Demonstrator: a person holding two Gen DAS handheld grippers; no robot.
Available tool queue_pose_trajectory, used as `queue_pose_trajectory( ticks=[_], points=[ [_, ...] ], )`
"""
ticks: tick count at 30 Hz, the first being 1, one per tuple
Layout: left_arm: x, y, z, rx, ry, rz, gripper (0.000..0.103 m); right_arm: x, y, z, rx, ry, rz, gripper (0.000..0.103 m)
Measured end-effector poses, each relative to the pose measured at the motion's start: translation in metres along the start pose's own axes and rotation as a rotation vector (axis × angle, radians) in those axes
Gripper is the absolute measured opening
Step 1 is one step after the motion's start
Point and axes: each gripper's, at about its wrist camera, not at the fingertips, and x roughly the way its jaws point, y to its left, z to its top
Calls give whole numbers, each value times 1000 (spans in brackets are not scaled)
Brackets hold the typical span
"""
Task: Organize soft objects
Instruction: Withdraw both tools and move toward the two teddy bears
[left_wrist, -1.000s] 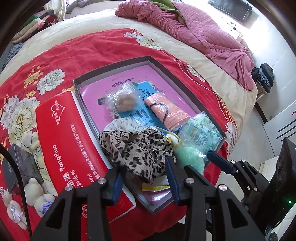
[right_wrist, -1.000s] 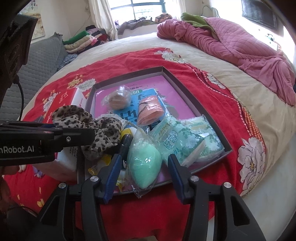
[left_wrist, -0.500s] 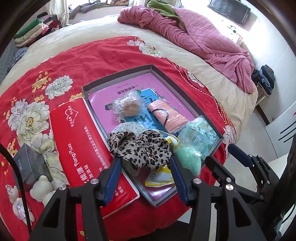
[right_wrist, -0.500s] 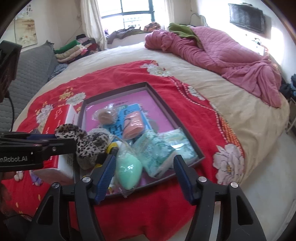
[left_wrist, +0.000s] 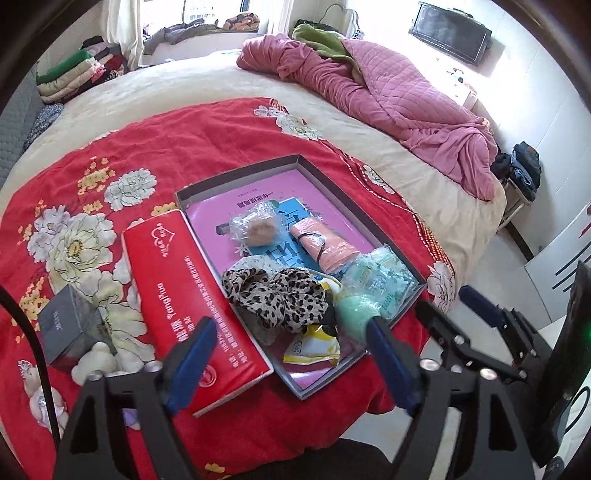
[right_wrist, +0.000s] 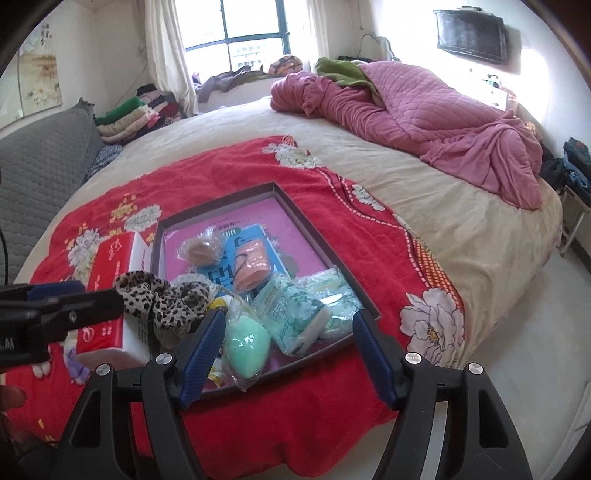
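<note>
A shallow grey box (left_wrist: 236, 176) (right_wrist: 218, 201) with a pink lining lies on the red floral blanket. In it are a leopard-print cloth (left_wrist: 280, 295) (right_wrist: 162, 299), a mint green sponge in plastic (left_wrist: 356, 314) (right_wrist: 245, 345), a green tissue pack (left_wrist: 380, 277) (right_wrist: 295, 314), a pink bagged roll (left_wrist: 325, 247) (right_wrist: 253, 267) and a bagged beige puff (left_wrist: 258, 227) (right_wrist: 201, 249). My left gripper (left_wrist: 288, 347) is open and empty, held back above the box's near edge. My right gripper (right_wrist: 288, 339) is open and empty, above the sponge and tissue pack.
A red tissue box (left_wrist: 184, 295) (right_wrist: 110, 288) lies left of the tray. A small grey box (left_wrist: 64, 325) and white plush toys (left_wrist: 99, 363) sit at the near left. A pink quilt (left_wrist: 388, 92) (right_wrist: 424, 122) is heaped at the far right. The bed edge drops to white floor (right_wrist: 517, 332) on the right.
Both grippers have pulled back and risen away from the box. The leopard cloth and the green sponge, earlier between the fingers, lie free in the box.
</note>
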Motion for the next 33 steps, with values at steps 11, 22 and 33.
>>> queue_pose_trajectory(
  ticks=[11, 22, 33],
  points=[
    [-30, 6, -12, -13, -51, 49, 87, -36, -3, 10, 39, -95, -11, 74],
    [-69, 31, -29, -51, -89, 115, 87, -71, 23, 21, 0, -157, 25, 74],
    [-116, 72, -53, -124, -94, 163, 87, -108, 75, 32, -84, -216, 80, 74]
  ],
)
